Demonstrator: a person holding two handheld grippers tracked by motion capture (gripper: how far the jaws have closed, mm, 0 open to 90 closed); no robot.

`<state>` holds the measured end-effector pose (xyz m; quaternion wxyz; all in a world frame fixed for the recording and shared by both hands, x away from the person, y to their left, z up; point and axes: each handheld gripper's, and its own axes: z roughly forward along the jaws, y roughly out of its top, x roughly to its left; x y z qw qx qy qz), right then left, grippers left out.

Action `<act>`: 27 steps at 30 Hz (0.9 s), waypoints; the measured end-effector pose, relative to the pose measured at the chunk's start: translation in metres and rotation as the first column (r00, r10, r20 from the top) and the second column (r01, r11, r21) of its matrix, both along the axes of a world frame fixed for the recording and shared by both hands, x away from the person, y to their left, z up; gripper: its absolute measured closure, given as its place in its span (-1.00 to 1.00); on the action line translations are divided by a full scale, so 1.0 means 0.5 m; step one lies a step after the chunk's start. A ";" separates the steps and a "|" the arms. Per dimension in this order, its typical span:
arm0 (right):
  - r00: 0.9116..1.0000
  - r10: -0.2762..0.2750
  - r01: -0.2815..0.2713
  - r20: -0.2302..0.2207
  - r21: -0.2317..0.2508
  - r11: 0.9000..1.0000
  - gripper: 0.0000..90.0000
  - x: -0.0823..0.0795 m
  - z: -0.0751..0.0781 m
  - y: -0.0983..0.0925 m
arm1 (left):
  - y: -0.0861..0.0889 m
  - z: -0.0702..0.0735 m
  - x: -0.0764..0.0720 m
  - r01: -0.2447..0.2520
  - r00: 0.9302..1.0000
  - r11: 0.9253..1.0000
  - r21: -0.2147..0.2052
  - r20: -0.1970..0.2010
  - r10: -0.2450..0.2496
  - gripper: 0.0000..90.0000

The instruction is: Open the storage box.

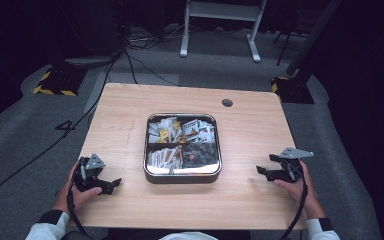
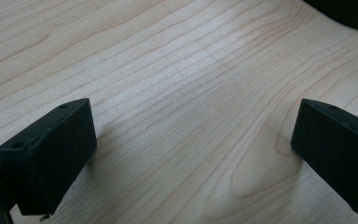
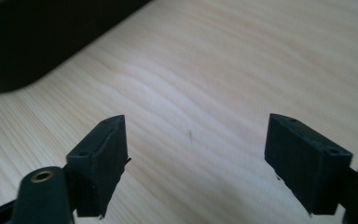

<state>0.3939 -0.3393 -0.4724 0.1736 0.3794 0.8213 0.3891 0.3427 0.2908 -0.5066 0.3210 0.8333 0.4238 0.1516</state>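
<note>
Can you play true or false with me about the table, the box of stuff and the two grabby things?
1. The tray sits in the middle of the table. True.
2. The left gripper is holding a packet. False: it is open, with bare wood between its jaws.
3. The right gripper is open. True.
4. The tray is empty. False: its compartments hold small packets.
5. Both grippers are inside the tray. False: one is at each side of it, near the table's front edge.
</note>
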 end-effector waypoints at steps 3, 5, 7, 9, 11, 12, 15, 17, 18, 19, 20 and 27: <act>0.998 0.040 -0.041 0.044 0.028 0.999 -0.44 0.017 0.048 0.028 | 0.000 0.000 0.000 -0.001 1.000 1.000 0.001 -0.001 0.001 -0.99; 0.998 0.051 -0.052 0.049 0.031 0.998 -0.43 0.020 0.056 0.035 | 0.000 0.000 0.000 -0.002 1.000 1.000 0.000 -0.001 0.002 -0.99; 0.995 0.081 -0.082 0.065 0.021 0.996 -0.43 0.030 0.074 0.057 | 0.000 0.000 0.000 -0.002 1.000 1.000 0.001 -0.001 0.002 -0.99; 0.992 0.103 -0.105 0.071 0.020 0.994 -0.43 0.040 0.085 0.075 | 0.000 0.000 0.000 -0.001 1.000 1.000 0.001 -0.002 0.001 -0.99; 0.990 0.125 -0.127 0.072 0.027 0.992 -0.44 0.053 0.098 0.102 | 0.000 0.000 0.000 -0.001 1.000 1.000 0.001 -0.001 0.001 -0.99; 0.990 0.125 -0.127 0.072 0.027 0.992 -0.44 0.053 0.098 0.102 | 0.000 0.000 0.000 -0.002 1.000 1.000 0.001 -0.001 0.002 -0.99; 0.985 0.156 -0.157 0.074 -0.001 0.988 -0.43 0.059 0.110 0.137 | 0.000 0.000 0.000 -0.002 1.000 1.000 0.000 0.000 0.002 -0.99; 0.979 0.186 -0.185 0.080 -0.018 0.983 -0.43 0.066 0.120 0.172 | 0.000 0.000 0.000 -0.001 1.000 1.000 0.000 0.000 0.001 -0.99; 0.979 0.186 -0.185 0.080 -0.018 0.983 -0.43 0.066 0.120 0.172 | 0.000 0.000 0.000 -0.001 1.000 1.000 0.001 0.000 0.001 -0.99; 0.975 0.205 -0.205 0.080 -0.017 0.979 -0.42 0.074 0.123 0.194 | 0.000 0.000 0.000 -0.002 1.000 1.000 0.001 -0.001 0.002 -0.99; 0.975 0.205 -0.205 0.080 -0.017 0.979 -0.42 0.074 0.123 0.194 | 0.000 0.000 0.000 -0.002 1.000 1.000 0.001 -0.001 0.002 -0.99; 0.963 0.258 -0.258 0.077 -0.014 0.966 -0.41 0.095 0.128 0.271 | 0.000 0.000 0.000 -0.002 1.000 1.000 0.001 -0.001 0.002 -0.99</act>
